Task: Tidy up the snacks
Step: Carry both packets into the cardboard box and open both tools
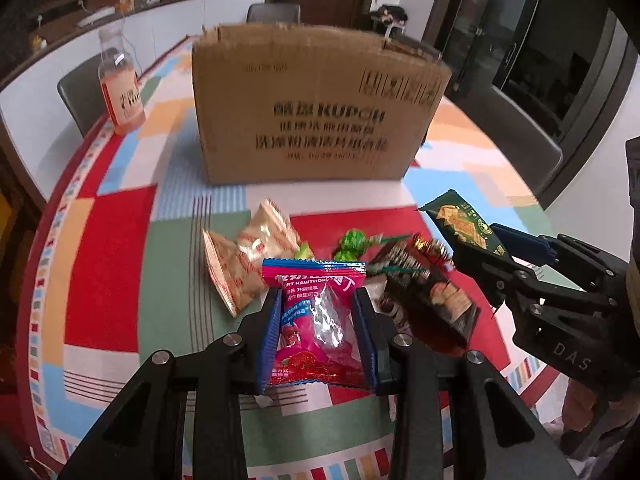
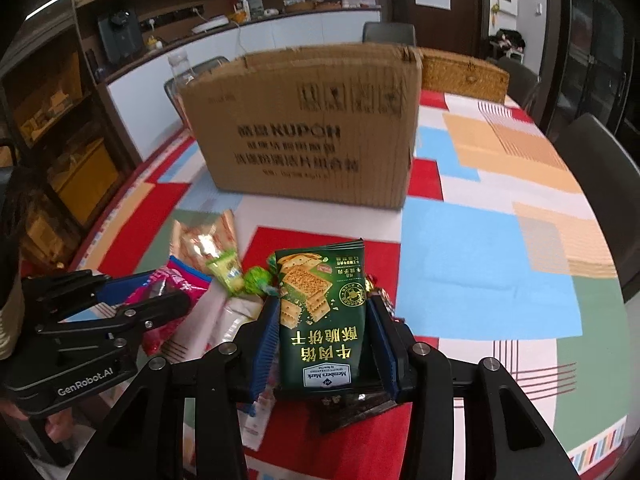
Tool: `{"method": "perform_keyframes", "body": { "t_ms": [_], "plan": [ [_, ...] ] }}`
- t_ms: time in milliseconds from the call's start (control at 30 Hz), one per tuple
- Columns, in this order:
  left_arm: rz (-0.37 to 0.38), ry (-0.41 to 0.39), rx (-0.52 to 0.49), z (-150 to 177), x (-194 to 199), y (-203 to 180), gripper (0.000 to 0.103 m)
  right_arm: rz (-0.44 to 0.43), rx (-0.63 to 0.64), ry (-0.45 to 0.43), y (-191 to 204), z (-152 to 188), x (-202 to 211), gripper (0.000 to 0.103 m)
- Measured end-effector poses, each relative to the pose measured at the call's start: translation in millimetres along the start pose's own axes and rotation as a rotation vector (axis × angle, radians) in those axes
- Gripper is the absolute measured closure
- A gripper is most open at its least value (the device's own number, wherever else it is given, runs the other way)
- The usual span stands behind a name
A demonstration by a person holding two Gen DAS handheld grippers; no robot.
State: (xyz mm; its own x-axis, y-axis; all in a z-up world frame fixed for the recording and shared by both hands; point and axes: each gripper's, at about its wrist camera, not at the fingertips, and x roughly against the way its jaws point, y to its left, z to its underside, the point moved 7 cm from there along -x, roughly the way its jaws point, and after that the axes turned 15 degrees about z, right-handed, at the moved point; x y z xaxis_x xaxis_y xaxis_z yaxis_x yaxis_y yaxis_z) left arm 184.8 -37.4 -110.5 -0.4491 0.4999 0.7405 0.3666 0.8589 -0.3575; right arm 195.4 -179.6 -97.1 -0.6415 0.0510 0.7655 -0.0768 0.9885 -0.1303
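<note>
My left gripper is shut on a pink hawthorn snack packet, held by its sides above the table. My right gripper is shut on a green cracker packet, also lifted off the pile. Each gripper shows in the other's view: the right gripper with its green packet at the right, the left gripper with its pink packet at the left. An open cardboard box stands just behind the loose snacks on the patterned tablecloth.
Loose snacks lie between the grippers and the box: beige packets, green wrapped candy, a dark packet. A bottle of orange drink stands at the back left. A wicker basket sits behind the box. Chairs ring the table.
</note>
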Motion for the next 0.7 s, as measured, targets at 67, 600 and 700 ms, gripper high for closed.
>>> {"method": "perform_keyframes", "body": {
  "t_ms": [67,600,700],
  "plan": [
    [-0.005,-0.030,-0.018,-8,8,-2,0.068,0.001,0.001,-0.037,1,-8,9,0.059],
    [-0.075,-0.269,-0.150,-104,65,-7,0.068,-0.028,-0.017,-0.277,4,-101,41,0.059],
    [-0.076,-0.299,-0.167,-120,72,-7,0.068,-0.035,-0.021,-0.305,3,-120,40,0.059]
  ]
}}
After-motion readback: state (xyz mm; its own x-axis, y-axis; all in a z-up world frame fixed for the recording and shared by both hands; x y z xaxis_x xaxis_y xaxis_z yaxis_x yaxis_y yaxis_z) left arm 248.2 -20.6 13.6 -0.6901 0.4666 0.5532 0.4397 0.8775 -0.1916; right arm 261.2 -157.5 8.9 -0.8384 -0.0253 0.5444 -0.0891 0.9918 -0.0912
